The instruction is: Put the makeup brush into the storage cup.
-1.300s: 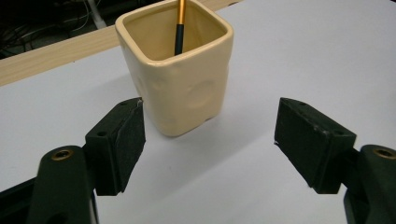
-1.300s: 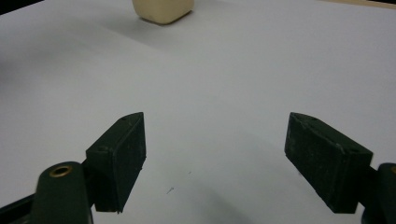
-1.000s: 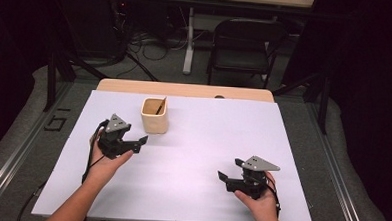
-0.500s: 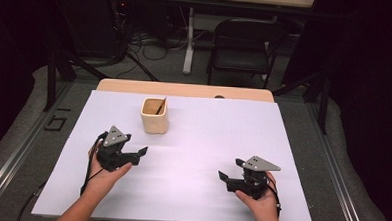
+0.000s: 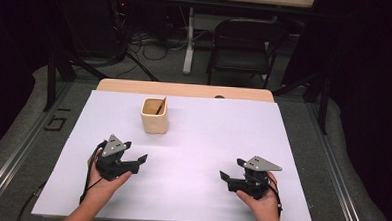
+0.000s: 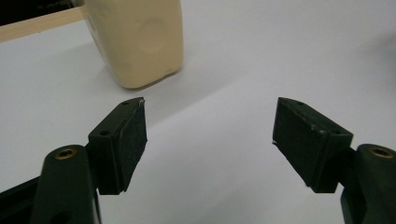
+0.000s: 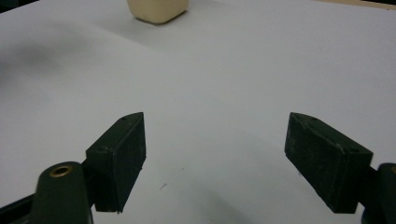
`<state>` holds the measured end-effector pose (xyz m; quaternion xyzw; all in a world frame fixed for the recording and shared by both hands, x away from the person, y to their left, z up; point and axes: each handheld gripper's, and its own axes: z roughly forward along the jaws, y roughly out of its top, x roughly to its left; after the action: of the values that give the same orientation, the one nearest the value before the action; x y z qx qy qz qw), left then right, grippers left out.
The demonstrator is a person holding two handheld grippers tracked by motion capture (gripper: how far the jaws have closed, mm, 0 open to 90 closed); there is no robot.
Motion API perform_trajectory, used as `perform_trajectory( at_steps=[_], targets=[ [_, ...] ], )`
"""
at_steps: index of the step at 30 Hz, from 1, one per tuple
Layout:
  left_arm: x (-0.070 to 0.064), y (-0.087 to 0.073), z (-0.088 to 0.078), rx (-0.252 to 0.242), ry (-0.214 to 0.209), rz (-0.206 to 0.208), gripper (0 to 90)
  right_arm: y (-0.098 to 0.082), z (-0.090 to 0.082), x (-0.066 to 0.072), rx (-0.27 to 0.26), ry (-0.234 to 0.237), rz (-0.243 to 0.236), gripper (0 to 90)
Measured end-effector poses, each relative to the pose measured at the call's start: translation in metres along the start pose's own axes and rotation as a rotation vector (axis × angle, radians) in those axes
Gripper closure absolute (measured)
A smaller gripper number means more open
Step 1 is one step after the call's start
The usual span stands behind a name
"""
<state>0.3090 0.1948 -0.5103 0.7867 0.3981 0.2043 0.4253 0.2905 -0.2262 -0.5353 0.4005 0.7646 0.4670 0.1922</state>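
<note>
A cream square cup [image 5: 154,116] stands on the white table [image 5: 213,131] at the back left, with a thin dark stick [image 5: 160,107] leaning inside it. My left gripper [image 5: 136,163] rests low over the table, in front of the cup and well short of it, open and empty. In the left gripper view, the cup [image 6: 140,37] stands ahead and to the left of the left gripper [image 6: 210,135]. My right gripper [image 5: 230,171] sits near the front right, also open and empty. The right gripper view has the right gripper [image 7: 215,154] over bare table, with the cup [image 7: 159,9] far off.
A wooden strip [image 5: 185,89] runs along the table's far edge. Behind the table are a black folding chair [image 5: 242,47] and cables on the grey floor [image 5: 151,53]. White tabletop lies between the two grippers.
My left gripper has drawn back from the cup toward the table's near edge. The right gripper has stayed in place. Both remain open.
</note>
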Motion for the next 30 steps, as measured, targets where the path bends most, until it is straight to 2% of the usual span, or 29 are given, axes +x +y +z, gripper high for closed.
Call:
perform_trajectory(
  at_steps=[12,21,30],
  targets=[
    [-0.001,-0.009,-0.004,0.009,-0.009,-0.006,26.2,-0.002,0.000,-0.005,0.005,-0.017,0.009,20.3],
    [0.003,-0.014,-0.008,0.008,0.005,-0.015,26.2,-0.004,0.000,-0.007,0.015,-0.021,0.011,20.2],
    [0.007,-0.018,-0.010,0.027,0.022,-0.002,26.3,-0.006,0.000,-0.010,0.017,-0.027,0.016,20.2]
  ],
)
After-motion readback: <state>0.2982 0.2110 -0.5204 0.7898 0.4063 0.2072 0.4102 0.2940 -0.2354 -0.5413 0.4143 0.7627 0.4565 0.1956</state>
